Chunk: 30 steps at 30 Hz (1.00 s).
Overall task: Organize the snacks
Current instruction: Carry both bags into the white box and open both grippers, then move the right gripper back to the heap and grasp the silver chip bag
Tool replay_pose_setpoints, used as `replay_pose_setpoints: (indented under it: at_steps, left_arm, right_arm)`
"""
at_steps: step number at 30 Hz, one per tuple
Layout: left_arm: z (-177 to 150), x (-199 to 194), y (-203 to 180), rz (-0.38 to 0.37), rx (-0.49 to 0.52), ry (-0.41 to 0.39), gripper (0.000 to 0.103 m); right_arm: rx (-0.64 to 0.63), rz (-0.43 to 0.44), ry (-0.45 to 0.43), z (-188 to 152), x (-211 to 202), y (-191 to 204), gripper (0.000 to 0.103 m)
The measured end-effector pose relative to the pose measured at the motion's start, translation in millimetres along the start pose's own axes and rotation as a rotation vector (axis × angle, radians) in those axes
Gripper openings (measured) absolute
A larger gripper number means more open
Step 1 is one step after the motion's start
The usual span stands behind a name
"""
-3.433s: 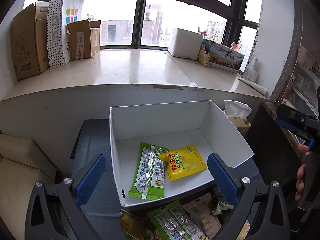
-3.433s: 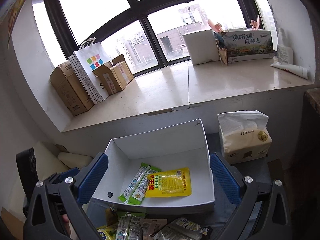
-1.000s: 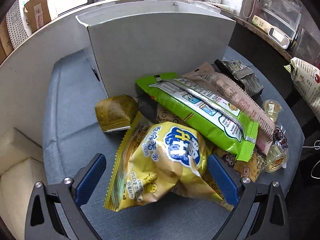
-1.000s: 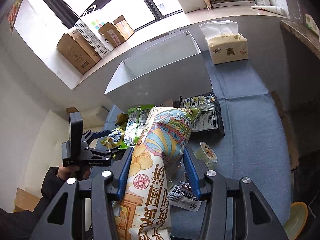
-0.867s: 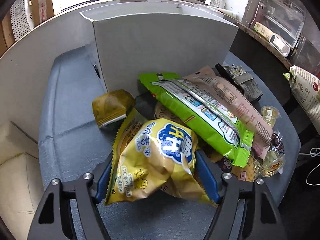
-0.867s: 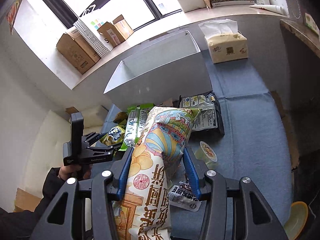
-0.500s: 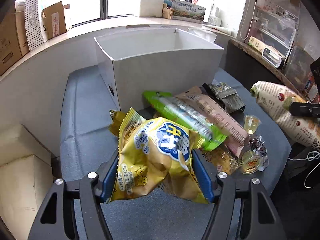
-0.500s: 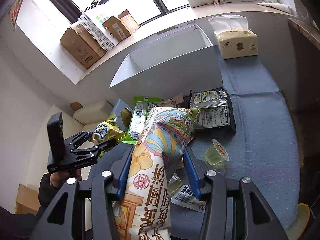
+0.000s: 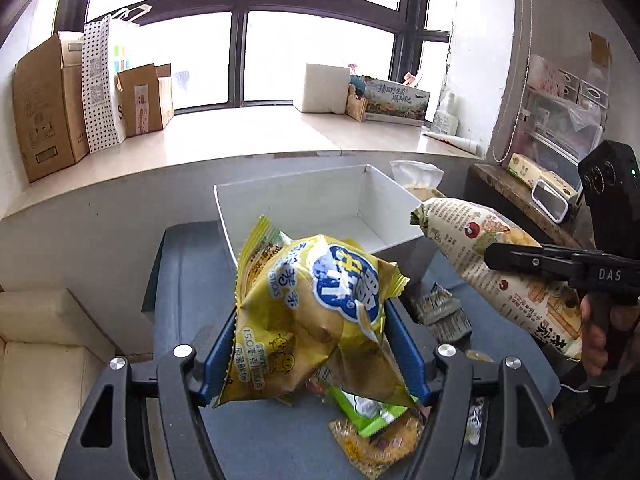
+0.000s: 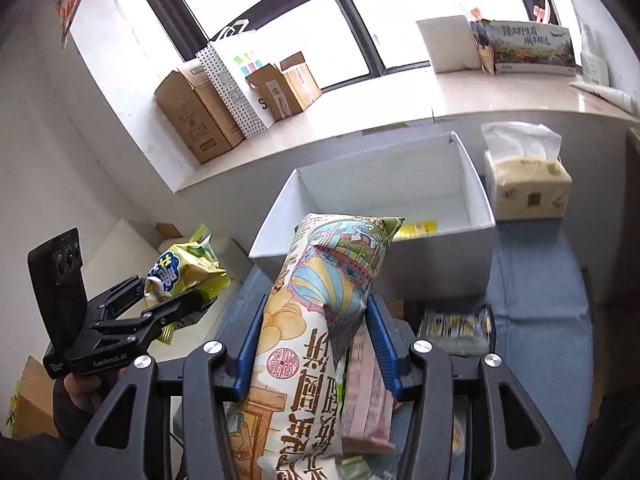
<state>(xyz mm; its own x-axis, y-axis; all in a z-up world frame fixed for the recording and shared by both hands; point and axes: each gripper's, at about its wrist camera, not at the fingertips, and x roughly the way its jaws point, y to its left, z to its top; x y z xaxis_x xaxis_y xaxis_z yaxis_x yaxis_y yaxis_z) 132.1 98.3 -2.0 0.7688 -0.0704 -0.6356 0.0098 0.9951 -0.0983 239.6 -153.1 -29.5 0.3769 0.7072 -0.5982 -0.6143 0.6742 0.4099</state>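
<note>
1. Pinching the yellow chip bag (image 9: 316,320) in my left tool (image 9: 308,354), raised before the white box (image 9: 320,208).
2. My right tool (image 10: 316,344) clamps the long cracker bag (image 10: 320,320) beside that box.

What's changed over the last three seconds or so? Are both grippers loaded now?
Yes. The left gripper, open and empty before, closed on the yellow chip bag and lifted it off the pile toward the white box. The right gripper picked up the long cracker bag and has raised it. The box and the yellow packet inside haven't moved.
</note>
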Motion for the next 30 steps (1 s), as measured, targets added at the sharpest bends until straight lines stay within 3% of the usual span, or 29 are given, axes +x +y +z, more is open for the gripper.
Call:
replay_pose_setpoints:
  at_steps: [5,13,17,18,20,21,22,30]
  left_arm:
    - [49.8,37.5,0.0,0.063,-0.025,-0.021,0.074]
    - [93.7,119.2,14.4,0.143,-0.054,0.062,0.074]
    - [93.9,147.5,15.9,0.174,-0.053,0.113,0.088]
    - [93.3,152.4,16.8,0.183,-0.055,0.122,0.093]
    - [91.2,160.2,17.3,0.182,-0.051,0.147,0.101]
    - [89.8,160.9,16.9,0.184,-0.05,0.145,0.103]
    - [88.4,161.1,15.6,0.179,-0.043,0.145,0.103]
    - [77.1,156.6,11.7,0.166,-0.036,0.15,0.103]
  right_arm:
    - [-0.029,-0.099,-0.019,55.2,32.5,-17.1,0.054]
    - [-0.064,-0.223,-0.006,123.5,86.6,-61.9,0.054]
    - [-0.057,-0.234,0.024,139.4,106.6,-80.1,0.054]
    - [-0.056,-0.237,0.039,141.1,111.4,-83.4,0.056]
    - [-0.052,-0.261,0.042,141.1,115.6,-88.4,0.079]
    - [-0.049,-0.262,0.029,140.4,115.0,-90.1,0.099]
    - [-0.042,-0.244,0.025,139.6,114.4,-91.7,0.103]
    - [-0.006,-0.213,0.006,128.6,105.2,-89.4,0.103]
